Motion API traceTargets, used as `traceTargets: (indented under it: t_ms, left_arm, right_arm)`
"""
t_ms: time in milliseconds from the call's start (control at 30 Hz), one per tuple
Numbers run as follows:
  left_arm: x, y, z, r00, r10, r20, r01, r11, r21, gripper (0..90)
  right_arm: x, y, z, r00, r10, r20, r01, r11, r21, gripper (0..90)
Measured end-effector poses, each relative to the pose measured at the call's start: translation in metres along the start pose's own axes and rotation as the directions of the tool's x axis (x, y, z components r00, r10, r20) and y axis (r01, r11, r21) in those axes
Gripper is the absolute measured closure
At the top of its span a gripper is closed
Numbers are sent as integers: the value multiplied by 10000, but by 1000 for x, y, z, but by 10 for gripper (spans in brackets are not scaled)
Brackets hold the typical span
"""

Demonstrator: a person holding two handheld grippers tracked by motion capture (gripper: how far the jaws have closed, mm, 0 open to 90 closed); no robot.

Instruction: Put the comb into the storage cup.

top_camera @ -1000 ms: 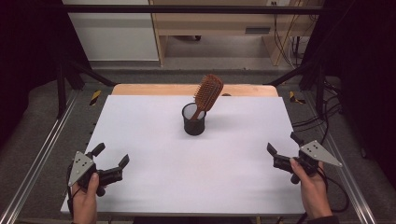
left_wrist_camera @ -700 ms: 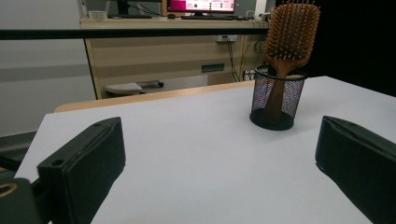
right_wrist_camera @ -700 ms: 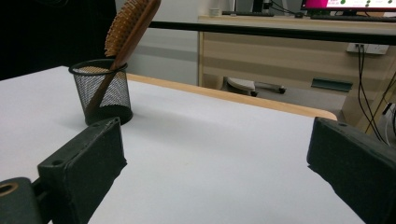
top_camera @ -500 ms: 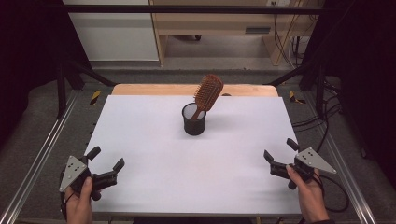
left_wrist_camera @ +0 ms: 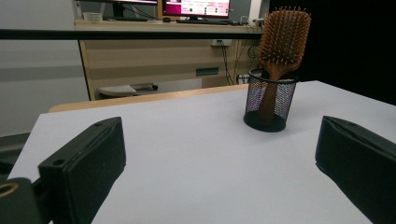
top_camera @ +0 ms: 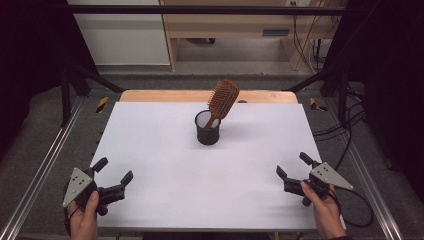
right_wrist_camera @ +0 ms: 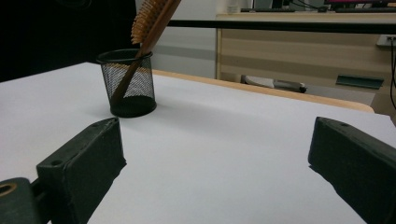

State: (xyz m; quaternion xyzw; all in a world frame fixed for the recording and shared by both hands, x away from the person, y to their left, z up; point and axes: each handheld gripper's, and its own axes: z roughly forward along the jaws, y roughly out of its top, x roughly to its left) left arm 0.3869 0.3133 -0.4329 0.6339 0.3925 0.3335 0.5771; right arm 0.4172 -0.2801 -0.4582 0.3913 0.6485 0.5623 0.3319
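Currently, a wooden hairbrush [top_camera: 221, 100] is seen standing handle-down in a black mesh cup [top_camera: 208, 128], which is set on the white table [top_camera: 165, 150] a little beyond its middle, toward the far edge. The brush is tilted, its bristled head leaning out over the cup's rim to the right as seen from the high view. In the left gripper view the hairbrush [left_wrist_camera: 283, 37] and the mesh cup [left_wrist_camera: 270, 100] are found ahead and right of centre, with the handle visible through the mesh; in the right gripper view the cup [right_wrist_camera: 128, 82] and the slanted brush [right_wrist_camera: 149, 23] are found at upper left. The left gripper [top_camera: 114, 172] is held in a hand [top_camera: 84, 217] at the near left corner of the table, its jaws spread wide with nothing between them. The right gripper [top_camera: 294, 166] is held in a hand [top_camera: 327, 212] at the near right edge, its jaws likewise spread apart and gripping nothing. Both grippers are kept well apart from the cup. A wooden board [top_camera: 150, 95] is seen along the table's far edge.
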Motion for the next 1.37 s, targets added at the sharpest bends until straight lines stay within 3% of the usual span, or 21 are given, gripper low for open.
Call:
traceTargets:
  t_ms: [267, 467, 867, 1067, 1367]
  left_arm:
    - [-1, -1, 1, 10000, 25, 32, -25, 10000, 7, 20]
    - [0, -2, 3, 9997, -227, 128, 228, 9997, -104, 23]
    - [-3, -4, 8, 9994, 158, 310, -151, 9996, -224, 22]
    - [-5, -5, 11, 9992, 96, 391, -86, 9996, -274, 23]
    - [-7, -4, 11, 9988, 177, 459, -158, 9990, -415, 23]
  right_arm:
    - [7, -2, 6, 9993, -146, -344, 149, 9998, 102, 35]
    - [10, -3, 8, 9983, -203, -540, 212, 9996, 166, 33]
    - [21, -5, 20, 9951, -219, -969, 241, 9995, 215, 29]
    - [24, -5, 27, 9946, -139, -1029, 161, 9997, 206, 29]
    - [23, -8, 23, 9950, -20, -999, 45, 9997, 243, 29]
